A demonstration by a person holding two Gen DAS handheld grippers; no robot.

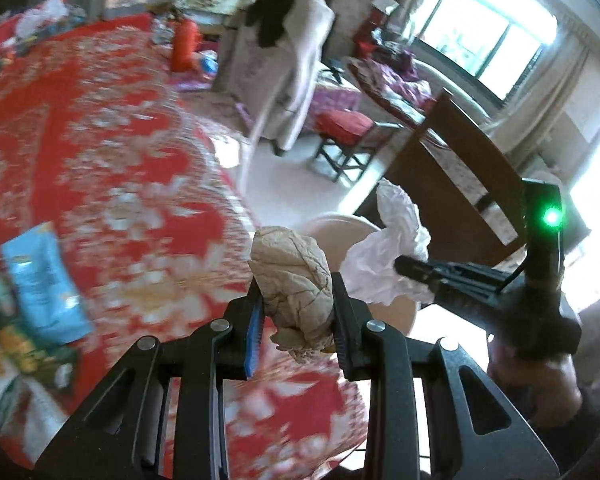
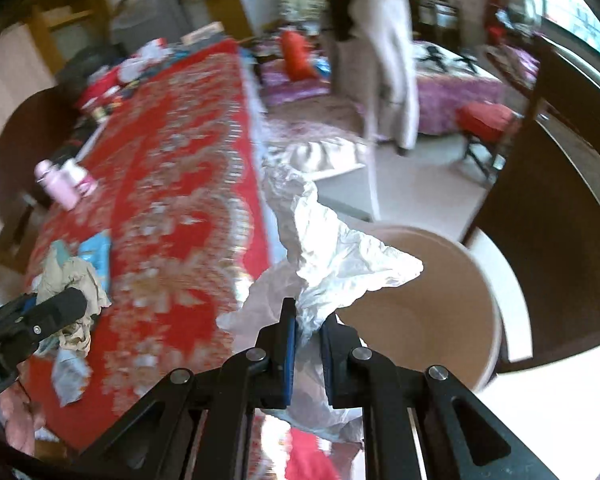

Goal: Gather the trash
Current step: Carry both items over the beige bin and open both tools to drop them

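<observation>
Left wrist view: left gripper (image 1: pixel 296 300) pinches a brown paper wad (image 1: pixel 292 280) just beside the bin (image 1: pixel 396 312). Right gripper (image 2: pixel 306 328) is clamped on white tissue (image 2: pixel 340 264) at the bin's rim. Neither is dropped yet; a blue packet (image 1: pixel 44 280), possibly trash, remains on the red tablecloth (image 1: pixel 120 160) beside the bin.

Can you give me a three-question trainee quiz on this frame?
1. What does the left gripper hold?
2. True or false: the right gripper has empty jaws.
3. Which lies on the red patterned tablecloth: A) a blue snack packet, B) a laptop, C) a plate?

Key:
1. A crumpled brown paper wad.
2. False; it grips a crumpled white tissue, near the beige bin.
3. A.
</observation>
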